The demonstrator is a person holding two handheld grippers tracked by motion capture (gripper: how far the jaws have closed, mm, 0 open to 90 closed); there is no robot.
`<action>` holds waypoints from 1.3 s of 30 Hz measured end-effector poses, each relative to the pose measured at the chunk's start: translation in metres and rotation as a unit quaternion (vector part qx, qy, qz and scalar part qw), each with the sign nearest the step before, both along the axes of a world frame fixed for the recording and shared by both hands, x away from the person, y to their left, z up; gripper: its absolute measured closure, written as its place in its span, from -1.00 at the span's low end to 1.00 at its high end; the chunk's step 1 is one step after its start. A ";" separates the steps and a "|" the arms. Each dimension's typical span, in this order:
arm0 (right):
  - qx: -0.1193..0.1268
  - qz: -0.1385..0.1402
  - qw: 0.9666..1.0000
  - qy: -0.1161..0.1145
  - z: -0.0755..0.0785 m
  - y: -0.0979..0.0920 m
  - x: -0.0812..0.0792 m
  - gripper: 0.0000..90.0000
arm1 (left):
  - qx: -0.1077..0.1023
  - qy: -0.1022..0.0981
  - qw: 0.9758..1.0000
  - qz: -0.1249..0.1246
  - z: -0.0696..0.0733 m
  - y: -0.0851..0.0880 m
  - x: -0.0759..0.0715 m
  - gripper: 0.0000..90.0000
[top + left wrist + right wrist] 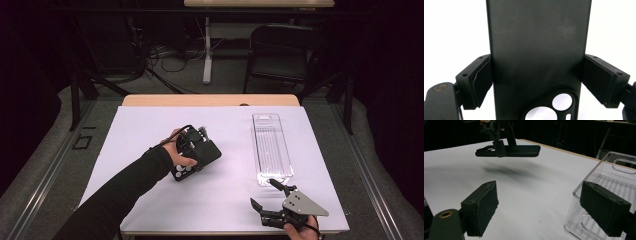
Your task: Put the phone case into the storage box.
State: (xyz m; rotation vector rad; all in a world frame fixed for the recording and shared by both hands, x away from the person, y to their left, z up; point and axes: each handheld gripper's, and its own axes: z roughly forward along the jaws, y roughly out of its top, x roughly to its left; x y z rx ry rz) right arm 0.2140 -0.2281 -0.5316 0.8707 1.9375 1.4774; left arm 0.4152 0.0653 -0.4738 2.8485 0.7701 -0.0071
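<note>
Black case [537, 50] sits clamped across its width in my left gripper [537, 77], lifted off the sheet [150, 125], left of the tray [272, 150]; my right gripper [539, 205] gapes empty beside that tray

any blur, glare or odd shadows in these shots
Right gripper view: the phone case hangs clear of the white mat, throwing a soft smeared shadow below it; the clear tray shows faint edge glints. Left gripper view: the mat is blown out to white around the case. High view: dark surroundings, evenly lit mat.
</note>
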 end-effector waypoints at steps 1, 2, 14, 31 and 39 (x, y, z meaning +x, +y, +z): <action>-0.004 0.001 1.000 -0.004 0.001 0.001 0.000 -0.68 | 0.003 0.001 1.000 -0.004 0.001 0.000 -0.002 -0.69; -0.007 0.001 1.000 -0.004 0.002 0.002 0.000 -0.68 | 0.003 0.003 1.000 -0.007 0.003 0.000 -0.003 -0.69; -0.050 -0.013 0.999 -0.004 0.020 0.019 0.008 -0.68 | 0.007 0.006 1.000 -0.018 0.018 0.000 -0.018 -0.69; -0.141 0.042 0.989 -0.025 0.034 0.033 0.024 -0.66 | 0.005 0.014 1.000 -0.022 0.030 0.002 -0.027 -0.69; -0.189 0.057 0.979 -0.049 0.036 0.044 0.034 -0.59 | 0.008 0.019 1.000 -0.021 0.032 0.002 -0.028 -0.69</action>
